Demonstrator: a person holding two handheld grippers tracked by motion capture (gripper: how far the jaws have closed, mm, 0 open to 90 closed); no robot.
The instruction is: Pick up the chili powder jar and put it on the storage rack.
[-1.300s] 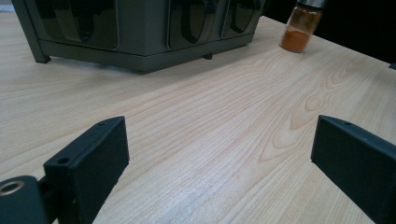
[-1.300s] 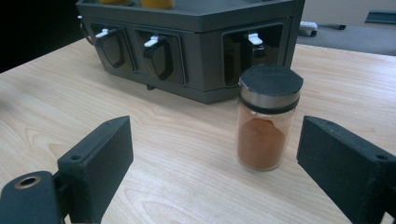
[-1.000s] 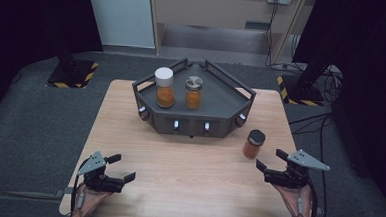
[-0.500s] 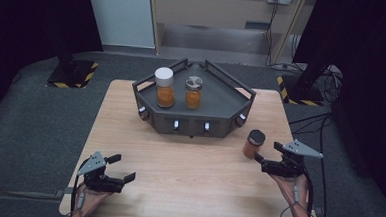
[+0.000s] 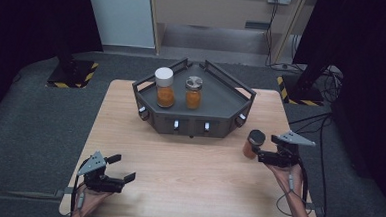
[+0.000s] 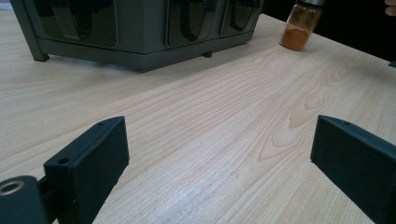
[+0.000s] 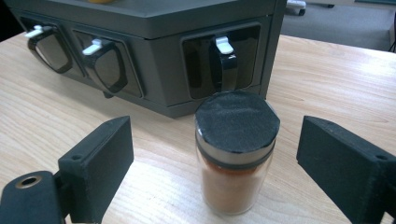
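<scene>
Probably a lab (black curtains [image 5: 30, 30], hazard-striped stands [image 5: 70, 74])

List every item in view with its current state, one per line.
Black-lid jar: upright on the table, capped, between the open jaws, not gripped.
White-lid jar: upright on the rack, capped.
Metal-lid jar: upright on the rack, capped.
Rack: on the table, holding two jars.
Right gripper: open.
Left gripper: open, holding nothing.

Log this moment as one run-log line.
right hand-held gripper: open, jaws either side of black-lidded spice jar, not touching | left hand-held gripper: open, idle over table | jars on rack: two
</scene>
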